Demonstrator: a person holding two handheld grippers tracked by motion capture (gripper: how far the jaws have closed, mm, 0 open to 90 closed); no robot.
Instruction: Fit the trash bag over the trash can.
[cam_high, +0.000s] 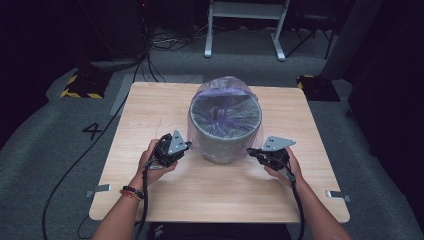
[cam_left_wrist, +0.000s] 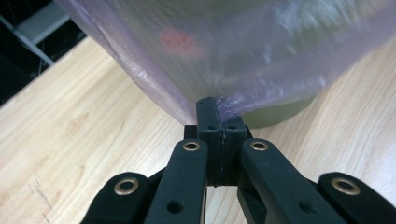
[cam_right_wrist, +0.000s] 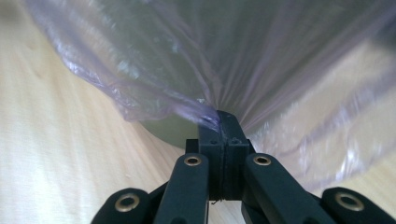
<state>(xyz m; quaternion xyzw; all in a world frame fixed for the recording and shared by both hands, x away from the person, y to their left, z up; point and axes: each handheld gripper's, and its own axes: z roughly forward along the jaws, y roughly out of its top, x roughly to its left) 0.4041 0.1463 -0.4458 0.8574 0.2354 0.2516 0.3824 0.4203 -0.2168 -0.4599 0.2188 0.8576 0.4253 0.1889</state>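
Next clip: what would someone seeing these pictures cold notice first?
First, the grey round bin in the middle of the wooden table, with a thin purple plastic bag draped over its rim and down its sides. Next, the two hand-held grippers at its base: the left gripper and the right gripper each pinch the bag's lower edge on opposite sides, fingers shut on the film.

We're looking at a recording lab: black walls are closing in on grey carpet (cam_high: 50, 135), cables (cam_high: 155, 45) are trailing, hazard-striped feet (cam_high: 80, 90) are flanking the wooden worktop (cam_high: 150, 110).
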